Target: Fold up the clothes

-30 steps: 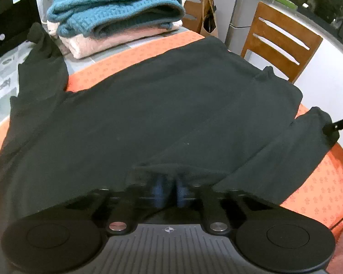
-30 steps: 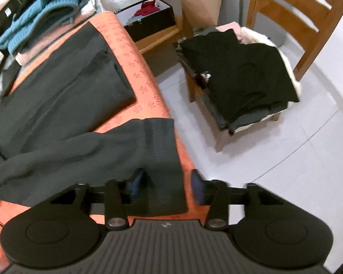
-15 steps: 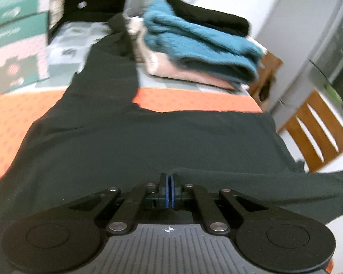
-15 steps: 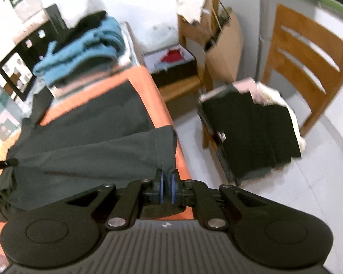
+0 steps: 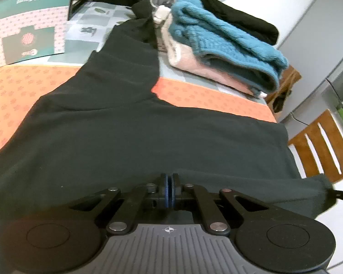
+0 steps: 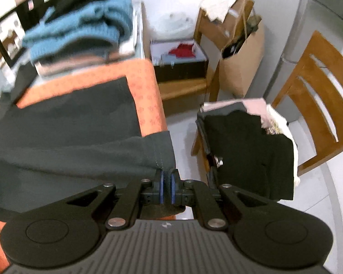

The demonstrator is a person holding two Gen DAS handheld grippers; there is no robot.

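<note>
Left fingers [image 5: 169, 190] easing apart, near edge of the dark green soft cotton long-sleeved top [image 5: 137, 137] between them. Right fingers [image 6: 166, 188] pinched tight on its stitched cuff [image 6: 159, 150], lower centre. Light, limp, droops unsupported; best taken at hems. Spread across the orange-clothed desk [image 5: 208, 96]. Upper right, stacked teal knit sweater [image 5: 221, 38] crowds the far sleeve; wooden slatted chair [image 6: 320, 100] right.

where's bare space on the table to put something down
Bare orange cloth left of the dark garment, in front of the box; a narrower strip between garment and sweater stack. The stack crowds the far right corner.
</note>
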